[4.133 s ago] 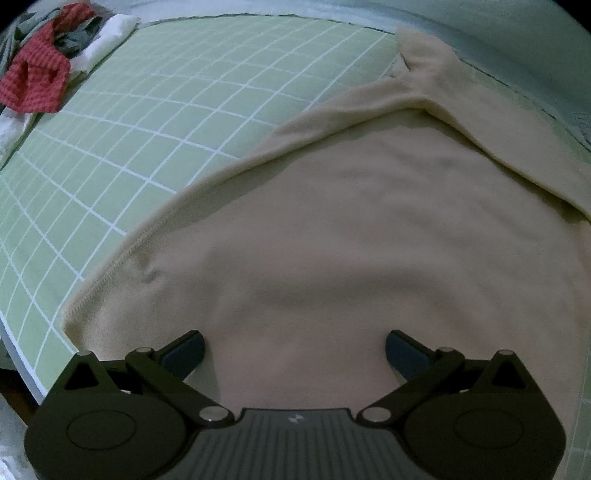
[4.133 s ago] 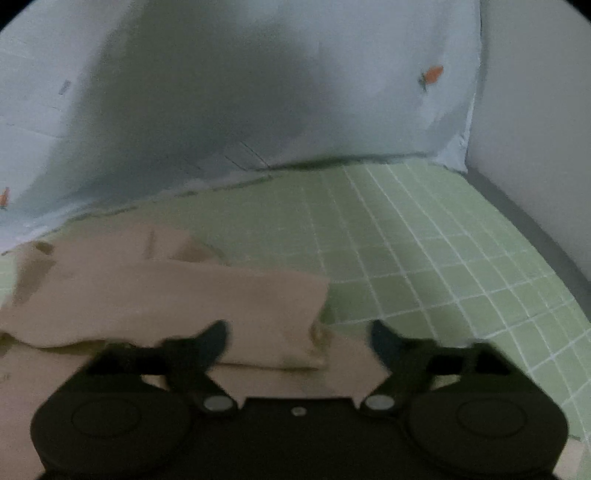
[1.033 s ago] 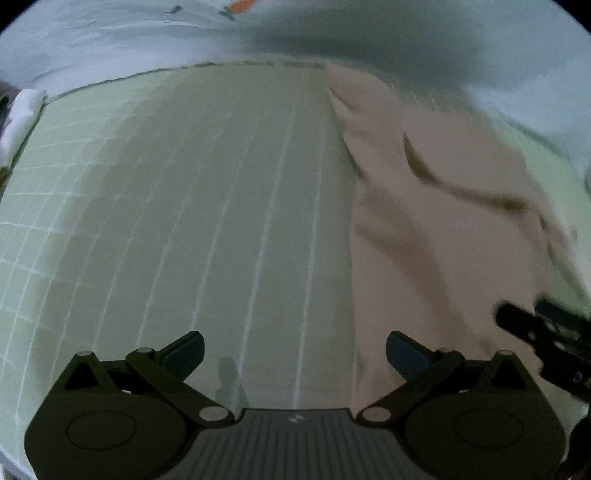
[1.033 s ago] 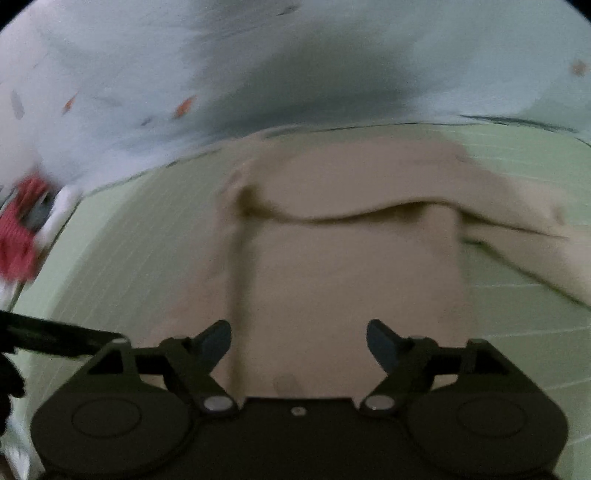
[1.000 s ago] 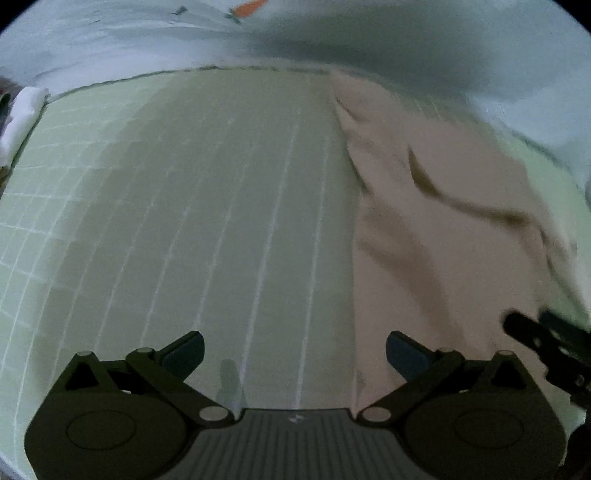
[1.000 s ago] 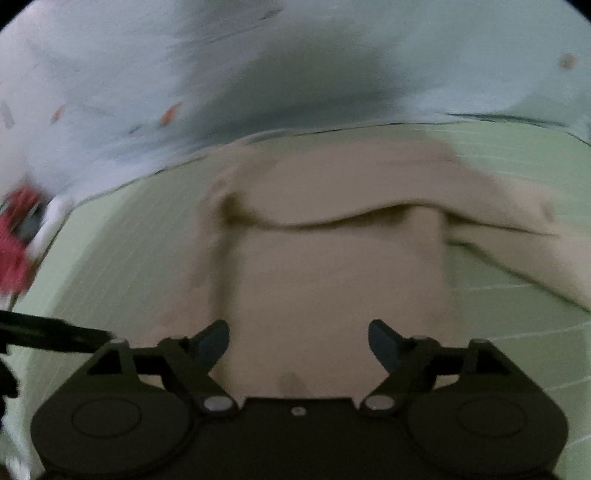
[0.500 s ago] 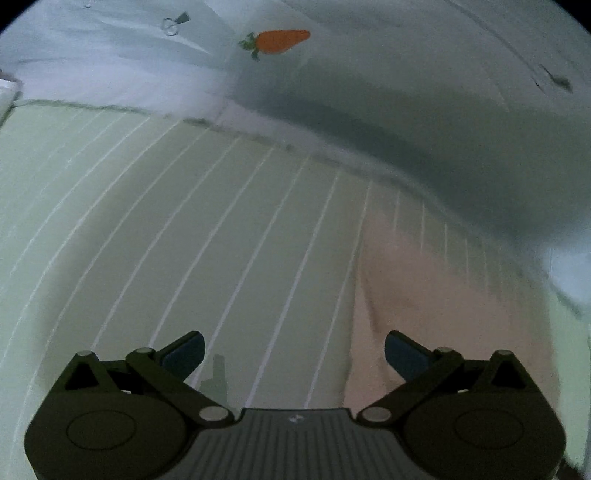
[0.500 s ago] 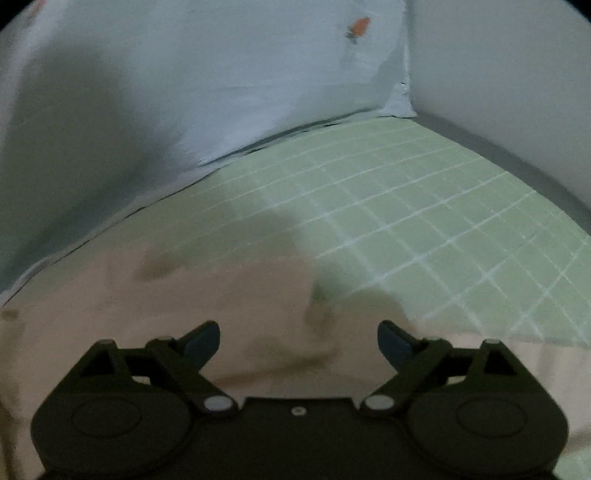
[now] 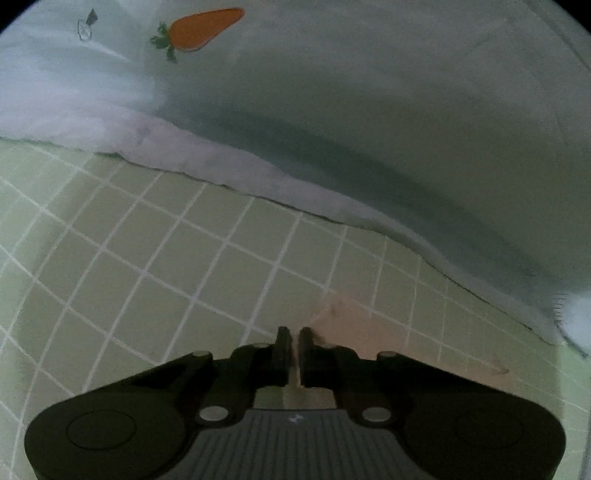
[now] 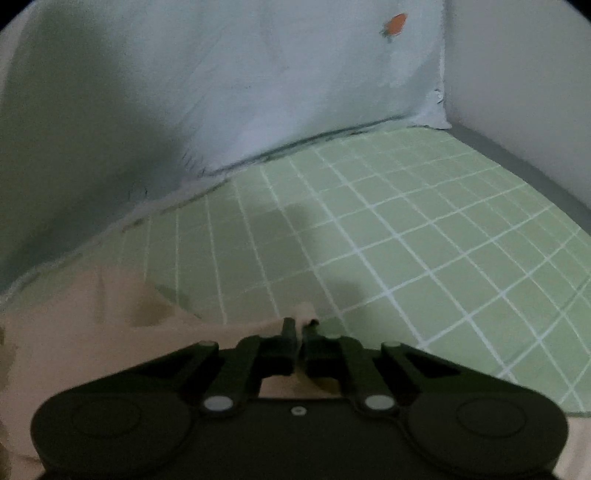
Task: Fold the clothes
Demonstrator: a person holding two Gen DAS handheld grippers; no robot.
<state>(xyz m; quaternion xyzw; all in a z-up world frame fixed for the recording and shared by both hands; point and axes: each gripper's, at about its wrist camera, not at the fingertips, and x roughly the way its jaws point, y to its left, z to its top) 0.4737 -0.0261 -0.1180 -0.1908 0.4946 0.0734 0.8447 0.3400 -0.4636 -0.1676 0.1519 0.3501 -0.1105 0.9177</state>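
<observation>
The beige garment lies on the green grid mat. In the left wrist view my left gripper is shut on the garment's far left corner, with cloth pinched between the fingers. In the right wrist view the beige garment spreads to the left, and my right gripper is shut on its far right corner, where a bit of cloth sticks up by the fingertips. Both grippers are low, at the mat. Most of the garment is hidden behind the gripper bodies.
A pale blue sheet with carrot prints hangs along the back edge of the mat, close ahead of both grippers. A white wall closes the right side. Green mat extends to the right of the garment.
Both grippers were open half a second ago and are now shut on the garment's far corners. Both have moved forward toward the back sheet.
</observation>
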